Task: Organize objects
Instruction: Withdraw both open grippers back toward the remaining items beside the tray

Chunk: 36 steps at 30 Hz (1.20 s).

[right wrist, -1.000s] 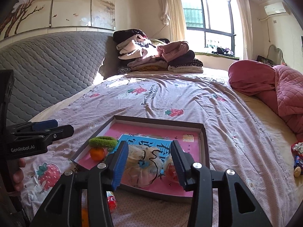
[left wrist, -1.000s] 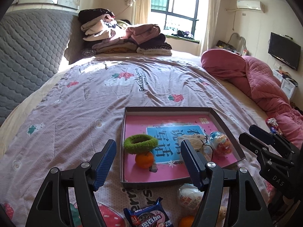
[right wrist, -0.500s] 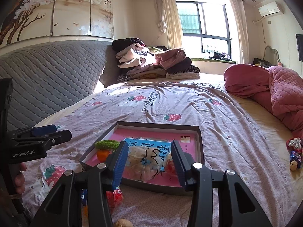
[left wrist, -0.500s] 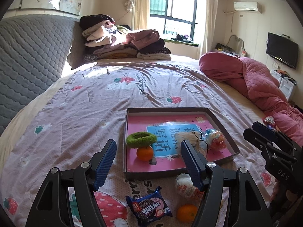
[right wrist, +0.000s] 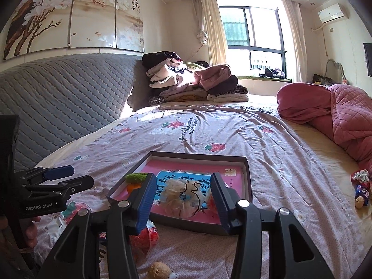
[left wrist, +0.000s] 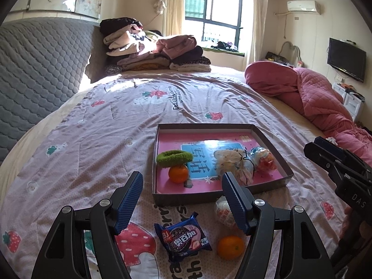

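A shallow pink-lined box (left wrist: 160, 137) (right wrist: 247, 176) lies on the bed. In it are a green hair tie (left wrist: 174, 158), an orange (left wrist: 178, 174), a pale mesh pouch (left wrist: 232, 165) (right wrist: 181, 197) and a clear-wrapped toy (left wrist: 264, 159). In front of the box lie a blue cookie packet (left wrist: 183, 237), a second orange (left wrist: 230, 247) and a white wrapped ball (left wrist: 223, 211). My left gripper (left wrist: 182, 203) is open and empty above these loose items. My right gripper (right wrist: 182, 201) is open and empty, just short of the box; a walnut (right wrist: 159, 270) lies below it.
The bed cover (left wrist: 104, 139) is lilac with strawberry prints. Folded clothes (left wrist: 153, 51) are stacked at the far end. A pink quilt (left wrist: 313, 97) lies along the right. More small wrapped items (right wrist: 361, 188) sit at the right edge. A grey padded headboard (right wrist: 58, 107) runs on the left.
Both grippers have pulled back from the box and risen. The cookie packet, second orange and walnut have come into view. Both stay open.
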### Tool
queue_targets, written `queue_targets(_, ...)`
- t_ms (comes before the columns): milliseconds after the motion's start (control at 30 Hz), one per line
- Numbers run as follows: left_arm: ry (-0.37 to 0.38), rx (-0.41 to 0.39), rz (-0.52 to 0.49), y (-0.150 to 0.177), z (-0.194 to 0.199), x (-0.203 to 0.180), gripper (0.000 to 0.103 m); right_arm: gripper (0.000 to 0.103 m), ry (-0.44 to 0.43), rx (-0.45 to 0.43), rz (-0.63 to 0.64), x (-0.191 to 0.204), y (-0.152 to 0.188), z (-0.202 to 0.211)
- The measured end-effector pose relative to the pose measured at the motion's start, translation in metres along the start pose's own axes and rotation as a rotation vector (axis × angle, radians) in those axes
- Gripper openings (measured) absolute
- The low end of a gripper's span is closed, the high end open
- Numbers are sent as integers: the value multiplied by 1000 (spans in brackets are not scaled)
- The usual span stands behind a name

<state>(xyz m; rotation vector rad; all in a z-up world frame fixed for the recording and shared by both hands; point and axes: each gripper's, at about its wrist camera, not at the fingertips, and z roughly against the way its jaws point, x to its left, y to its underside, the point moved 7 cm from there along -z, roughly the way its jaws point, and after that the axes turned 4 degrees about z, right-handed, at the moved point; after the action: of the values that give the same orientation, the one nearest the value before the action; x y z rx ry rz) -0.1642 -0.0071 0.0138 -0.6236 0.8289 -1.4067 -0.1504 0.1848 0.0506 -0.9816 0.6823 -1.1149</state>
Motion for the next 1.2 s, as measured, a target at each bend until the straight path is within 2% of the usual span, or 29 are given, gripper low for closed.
queue_targets(267,3,11,14,13,4,-3,72,49,-5,-5,21,6,5,6)
queue_targets(500,-1,14,27,21,8,-3,72,54,-18,9,31,11,12,8)
queue_targets(1200,2,22,7,33,22,-17,72,54,-23,-2,27,12,15,26)
